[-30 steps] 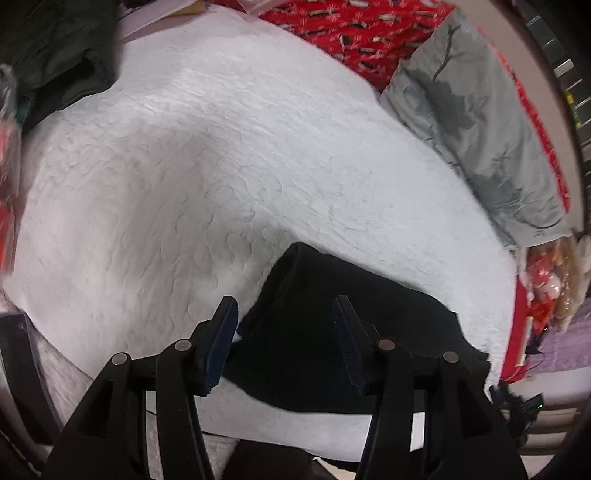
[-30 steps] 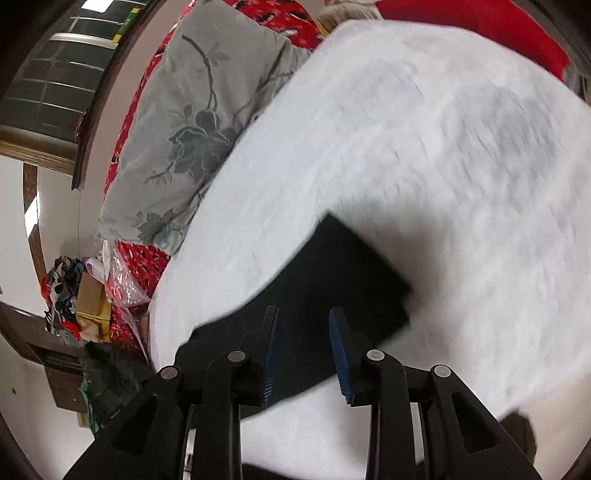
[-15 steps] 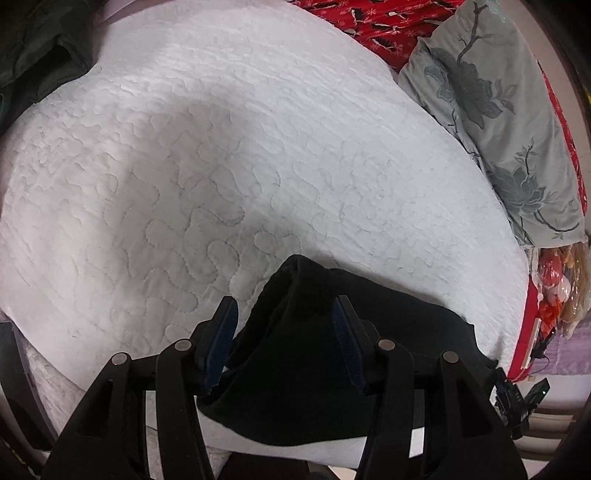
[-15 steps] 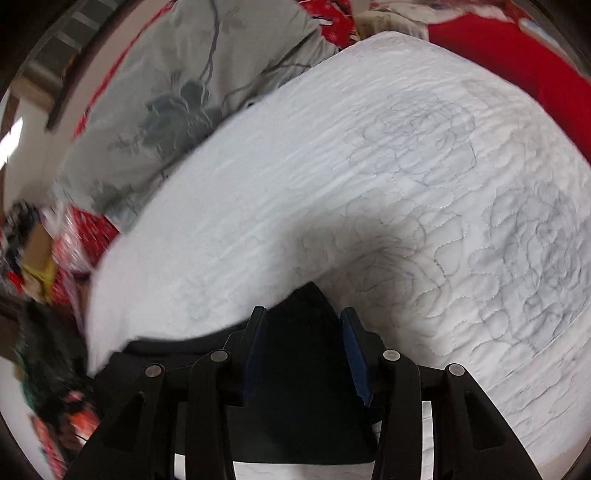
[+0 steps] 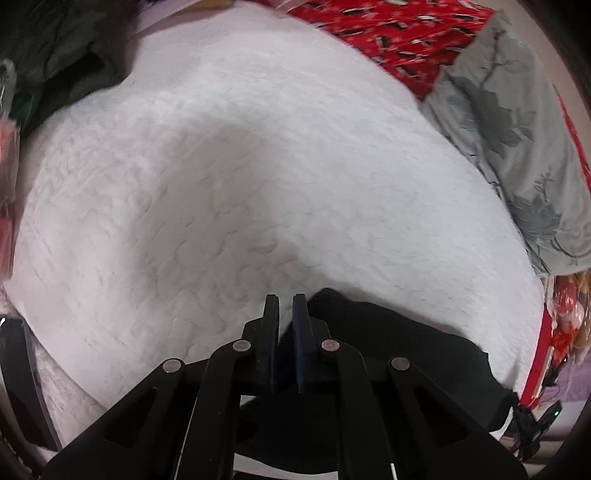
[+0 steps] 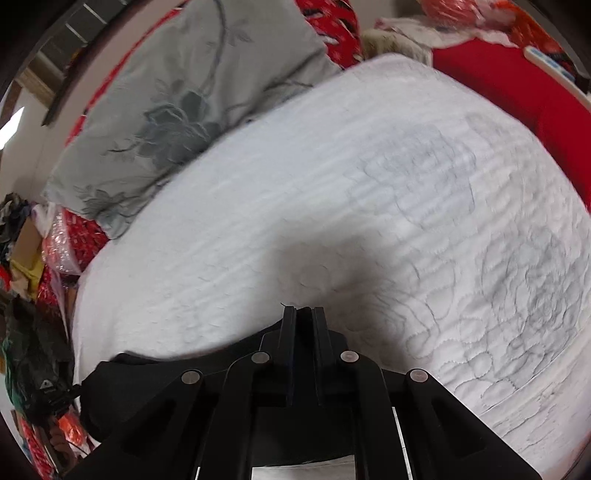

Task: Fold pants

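Observation:
The black pants (image 5: 399, 354) lie folded on the white quilted bed (image 5: 229, 192), near its front edge. My left gripper (image 5: 285, 301) is shut, with white quilt showing in the thin gap between its tips; the pants' corner lies just to its right and it is unclear whether it pinches any cloth. In the right wrist view the pants (image 6: 147, 380) spread to the lower left. My right gripper (image 6: 303, 312) is shut on the pants' corner, with black cloth between its pads.
A grey flowered pillow (image 5: 517, 122) and red patterned bedding (image 5: 402, 33) lie at the bed's far right. Dark clothes (image 5: 55, 55) are piled at the far left. In the right wrist view, the pillow (image 6: 177, 107) is at upper left, red fabric (image 6: 517, 85) at upper right.
Both grippers have closed from open. The left one has shifted left, so the pants' corner now sits right of its tips. The right one has closed on the pants' corner.

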A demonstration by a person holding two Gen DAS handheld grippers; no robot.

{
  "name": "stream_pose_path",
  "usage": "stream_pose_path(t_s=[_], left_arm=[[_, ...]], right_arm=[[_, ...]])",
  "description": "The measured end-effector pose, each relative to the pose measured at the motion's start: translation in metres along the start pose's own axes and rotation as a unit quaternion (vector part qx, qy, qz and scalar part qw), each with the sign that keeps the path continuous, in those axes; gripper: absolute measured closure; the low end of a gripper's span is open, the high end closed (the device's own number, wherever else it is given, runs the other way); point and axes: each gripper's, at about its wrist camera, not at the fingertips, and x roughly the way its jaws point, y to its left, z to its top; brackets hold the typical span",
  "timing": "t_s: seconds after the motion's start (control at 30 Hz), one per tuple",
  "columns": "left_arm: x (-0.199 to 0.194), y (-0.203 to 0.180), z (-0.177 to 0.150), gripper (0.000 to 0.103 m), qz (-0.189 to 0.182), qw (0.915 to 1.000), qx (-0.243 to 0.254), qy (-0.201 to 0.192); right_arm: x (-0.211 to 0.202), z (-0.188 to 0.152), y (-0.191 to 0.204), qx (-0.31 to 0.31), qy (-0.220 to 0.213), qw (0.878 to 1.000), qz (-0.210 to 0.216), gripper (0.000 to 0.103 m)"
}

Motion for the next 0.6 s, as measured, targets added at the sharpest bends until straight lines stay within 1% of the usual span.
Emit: stream_pose_path(t_s=[0.07, 0.1, 0.17, 0.2, 0.23, 0.27, 0.33, 0.37, 0.4, 0.43, 0.47, 0.53, 0.57, 0.6], left_arm=[[0.002, 0.01, 0.0, 0.098, -0.008, 0.9997, -0.019, 0.011], [0.0, 0.017, 0.0, 0.098, -0.032, 0.9987, -0.035, 0.018], [-0.006, 0.024, -0.003, 0.098, -0.072, 0.9956, -0.055, 0.023], [-0.011, 0.026, -0.004, 0.097, -0.089, 0.9942, -0.056, 0.023], [-0.013, 0.024, -0.005, 0.097, -0.094, 0.9941, -0.047, 0.026], [-0.014, 0.021, -0.007, 0.096, -0.092, 0.9947, -0.037, 0.028], [-0.015, 0.014, -0.011, 0.091, -0.087, 0.9956, -0.013, 0.034], [-0.017, 0.011, -0.013, 0.091, -0.09, 0.9952, -0.006, 0.038], [-0.02, 0.008, -0.015, 0.091, -0.102, 0.9941, -0.001, 0.037], [-0.021, 0.004, -0.015, 0.088, -0.106, 0.9938, 0.005, 0.034], [-0.022, 0.0, -0.015, 0.085, -0.099, 0.9945, 0.014, 0.03], [-0.026, -0.004, -0.019, 0.071, -0.071, 0.9967, 0.033, 0.02], [-0.027, -0.005, -0.021, 0.07, -0.062, 0.9972, 0.039, 0.017], [-0.028, -0.005, -0.023, 0.07, -0.065, 0.9969, 0.043, 0.012]], right_arm=[[0.006, -0.001, -0.003, 0.011, 0.006, 1.0, 0.003, 0.1], [0.004, -0.002, -0.005, 0.015, 0.003, 1.0, 0.006, 0.099], [0.0, -0.003, -0.007, 0.018, 0.002, 1.0, 0.016, 0.095], [-0.002, -0.004, -0.008, 0.019, 0.001, 1.0, 0.019, 0.095], [-0.004, -0.004, -0.009, 0.02, -0.001, 1.0, 0.023, 0.095], [-0.007, -0.006, -0.01, 0.02, -0.002, 0.999, 0.026, 0.095], [-0.01, -0.008, -0.012, 0.021, 0.0, 0.999, 0.031, 0.095], [-0.011, -0.009, -0.013, 0.024, -0.001, 0.999, 0.031, 0.094], [-0.012, -0.009, -0.014, 0.027, -0.001, 0.999, 0.032, 0.094], [-0.013, -0.011, -0.015, 0.031, 0.001, 0.999, 0.037, 0.093], [-0.013, -0.012, -0.016, 0.034, 0.002, 0.999, 0.038, 0.091], [-0.012, -0.013, -0.016, 0.038, 0.005, 0.998, 0.04, 0.087], [-0.012, -0.013, -0.017, 0.04, 0.007, 0.998, 0.041, 0.085], [-0.012, -0.013, -0.017, 0.042, 0.009, 0.998, 0.042, 0.084]])
